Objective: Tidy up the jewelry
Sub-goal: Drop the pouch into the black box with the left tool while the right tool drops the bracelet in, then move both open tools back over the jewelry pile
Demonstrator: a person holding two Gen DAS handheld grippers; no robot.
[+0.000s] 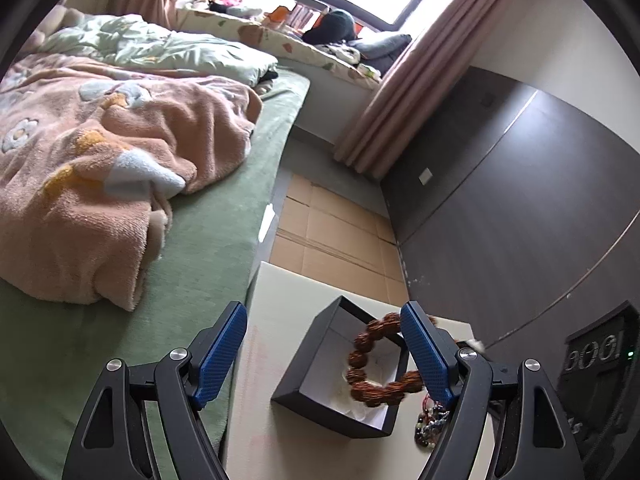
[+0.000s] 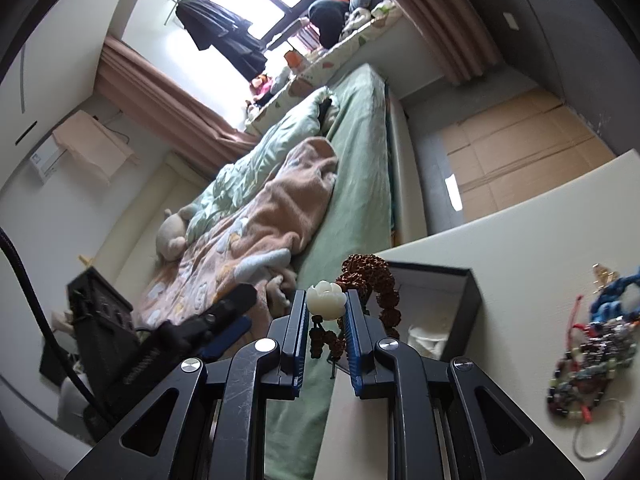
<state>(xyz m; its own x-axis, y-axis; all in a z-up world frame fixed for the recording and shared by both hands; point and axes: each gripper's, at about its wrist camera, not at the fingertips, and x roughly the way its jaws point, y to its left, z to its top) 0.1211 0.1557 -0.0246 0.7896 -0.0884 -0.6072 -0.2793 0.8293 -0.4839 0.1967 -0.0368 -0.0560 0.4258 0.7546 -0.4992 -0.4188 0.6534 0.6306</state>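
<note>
A: Right wrist view first: the brown knobbly-bead bracelet [image 2: 370,284] with its white carved flower bead [image 2: 326,299] is clamped in the right gripper [image 2: 326,322]. The jaws stand nearly closed, the blue pads [image 2: 298,320] pressing on the flower bead, and the rest of the loop dangles beyond and below the tips.

B: And where does that put it against the box?

A: The open black square box with the white lining [image 2: 440,300] sits just ahead and to the right of that claw. In the left wrist view the bracelet [image 1: 380,364] hangs over the box [image 1: 304,372], blurred, so whether it touches the lining cannot be told.

B: The left gripper [image 1: 324,356]?

A: Wide open, nothing between its pads. The box lies between and ahead of its fingers, and the bracelet crosses in front of its right finger.

B: So the step?

A: By the look of it, carrying one bracelet into the box. The next move calls for lowering the loop inside the walls, then easing the jaws apart so the beads coil on the lining.

B: What else is there?

A: A heap of mixed coloured bead strings and cords [image 2: 596,352] lies on the pale tabletop [image 2: 520,220], well right of the right claw. The green-sheeted bed [image 2: 360,184] lies beyond.
</note>
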